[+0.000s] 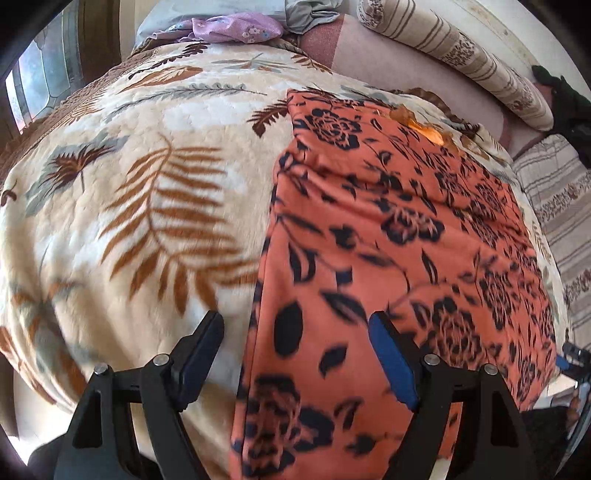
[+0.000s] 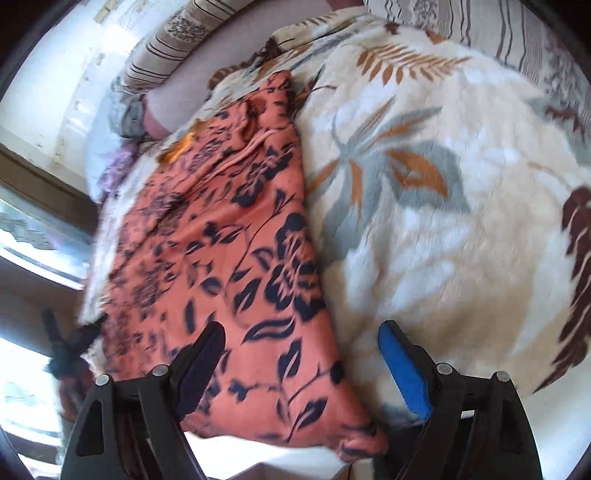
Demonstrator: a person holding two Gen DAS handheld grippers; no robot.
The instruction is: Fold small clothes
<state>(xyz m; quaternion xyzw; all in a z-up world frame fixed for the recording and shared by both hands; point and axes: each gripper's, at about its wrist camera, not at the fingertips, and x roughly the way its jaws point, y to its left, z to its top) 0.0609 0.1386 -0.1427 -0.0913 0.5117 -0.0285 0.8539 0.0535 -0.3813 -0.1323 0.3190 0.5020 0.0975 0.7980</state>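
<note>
An orange garment with a dark floral print lies flat as a long folded strip on a cream leaf-patterned blanket. My left gripper is open and empty, straddling the garment's left edge at its near end. In the right wrist view the same garment runs away from me on the blanket. My right gripper is open and empty over the garment's near right edge, its left finger above the cloth. The left gripper shows blurred at the left edge.
Striped bolster cushions and a mauve sheet lie behind the blanket. A pile of purple and grey clothes sits at the far end. A window is at the left. The blanket's near edge drops off below the grippers.
</note>
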